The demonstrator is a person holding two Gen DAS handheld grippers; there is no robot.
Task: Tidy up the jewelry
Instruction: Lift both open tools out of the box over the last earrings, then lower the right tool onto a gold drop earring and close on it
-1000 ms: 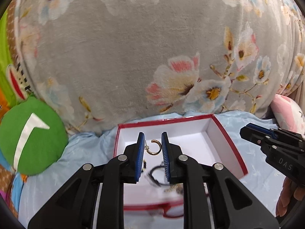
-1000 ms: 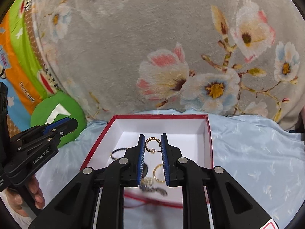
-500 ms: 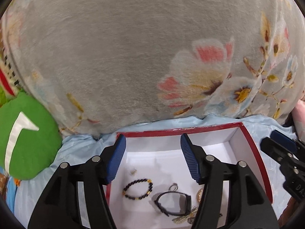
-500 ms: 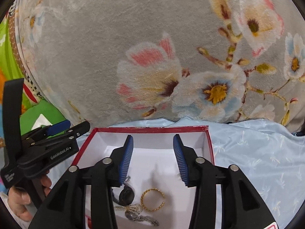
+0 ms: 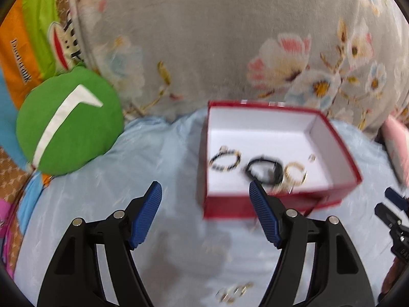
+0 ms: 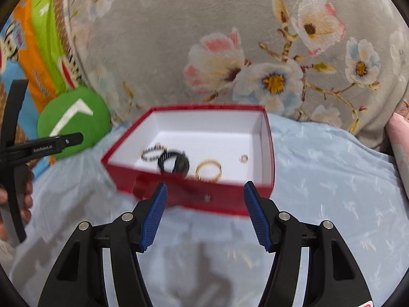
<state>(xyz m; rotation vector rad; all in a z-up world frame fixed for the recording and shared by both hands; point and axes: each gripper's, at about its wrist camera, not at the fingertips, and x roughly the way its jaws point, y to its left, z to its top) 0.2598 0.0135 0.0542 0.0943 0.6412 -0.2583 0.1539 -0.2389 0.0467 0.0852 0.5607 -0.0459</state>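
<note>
A red box [image 5: 255, 208] with a white inside lies on the light blue sheet. In it are a beaded bracelet [image 5: 225, 157], a black band [image 5: 264, 170], a gold hoop [image 5: 295, 174] and a small earring [image 5: 311, 157]. My left gripper [image 5: 204, 186] hangs just short of the box's near left corner, jaws opening, nothing between them. My right gripper [image 6: 205, 186] faces the box's front wall [image 6: 189, 200], jaws also opening and empty. The right wrist view shows the beaded bracelet [image 6: 153, 152], black band [image 6: 173, 162], gold hoop [image 6: 208, 168] and small earring [image 6: 244, 158].
A few small gold pieces [image 5: 232, 291] lie on the sheet near me. A green round cushion [image 5: 69, 120] sits left of the box. A grey floral blanket [image 5: 204, 38] rises behind it, and a pink pillow [image 5: 398, 148] lies at the right. A hand [image 6: 25, 197] holds the left gripper.
Each gripper held a gold hoop over the box a second ago. Both opened, the hoops are out of their jaws, and both grippers have drawn back from the box.
</note>
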